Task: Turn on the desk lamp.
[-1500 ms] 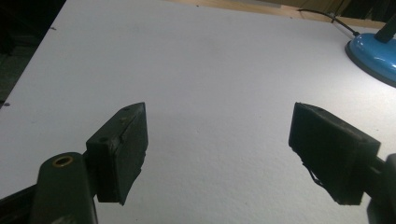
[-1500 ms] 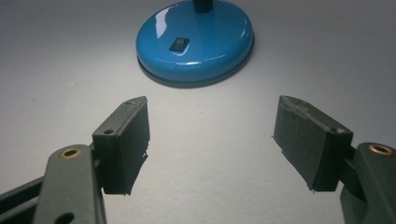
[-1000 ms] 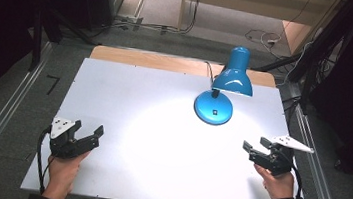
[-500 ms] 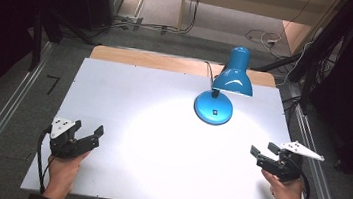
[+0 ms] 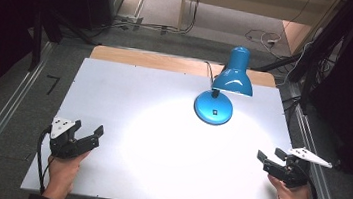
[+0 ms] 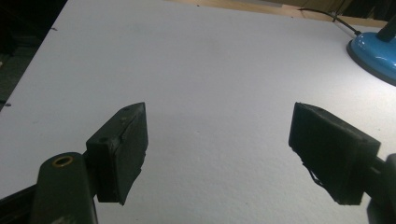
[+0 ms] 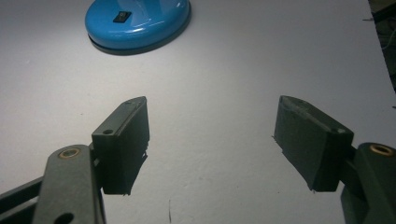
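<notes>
nothing started yet: left gripper and right gripper both gape empty, blue desk lamp untouched, well apart.

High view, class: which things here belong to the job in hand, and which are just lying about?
Part of the job:
- lit blue metal desk lamp
- left gripper, open
- right gripper, open

Just lying about:
- loose cables on the floor
- wooden board behind the white tabletop

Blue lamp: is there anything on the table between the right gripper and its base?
Nothing visible. Bare white table lies between the right gripper and the blue lamp; in the right gripper view the open jaws look across empty surface to the base. The left gripper sits far off.
</notes>
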`<state>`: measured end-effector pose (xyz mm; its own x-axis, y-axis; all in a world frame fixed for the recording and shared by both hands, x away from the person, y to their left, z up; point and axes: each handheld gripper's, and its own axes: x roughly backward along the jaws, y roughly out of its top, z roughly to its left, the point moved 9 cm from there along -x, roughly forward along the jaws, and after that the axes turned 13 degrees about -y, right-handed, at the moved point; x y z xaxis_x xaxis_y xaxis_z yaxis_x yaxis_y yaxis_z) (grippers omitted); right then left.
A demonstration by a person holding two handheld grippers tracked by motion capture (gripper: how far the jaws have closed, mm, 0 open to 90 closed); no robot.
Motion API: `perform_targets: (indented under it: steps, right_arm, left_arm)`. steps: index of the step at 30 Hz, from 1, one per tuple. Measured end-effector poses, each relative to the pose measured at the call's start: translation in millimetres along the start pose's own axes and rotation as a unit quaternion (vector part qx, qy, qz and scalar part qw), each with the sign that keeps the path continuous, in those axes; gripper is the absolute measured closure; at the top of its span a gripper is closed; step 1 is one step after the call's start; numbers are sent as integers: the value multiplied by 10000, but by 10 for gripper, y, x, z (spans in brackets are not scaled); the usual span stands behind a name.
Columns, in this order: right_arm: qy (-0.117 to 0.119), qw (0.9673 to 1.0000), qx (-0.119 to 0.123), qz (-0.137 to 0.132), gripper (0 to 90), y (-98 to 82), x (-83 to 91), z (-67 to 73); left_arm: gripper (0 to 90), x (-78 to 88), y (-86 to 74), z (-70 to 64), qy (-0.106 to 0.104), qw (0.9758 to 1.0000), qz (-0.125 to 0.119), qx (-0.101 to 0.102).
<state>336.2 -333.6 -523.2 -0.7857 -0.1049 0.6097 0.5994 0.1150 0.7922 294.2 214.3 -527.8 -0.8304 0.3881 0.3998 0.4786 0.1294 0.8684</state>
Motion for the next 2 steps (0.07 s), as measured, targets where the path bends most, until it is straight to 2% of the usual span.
perform_targets:
  steps: [2]
  right_arm:
    - [-47,10000,-33,33,228,-39,3,-48]
  left_arm:
    - [201,-1,0,0,2,10000,2,-2]
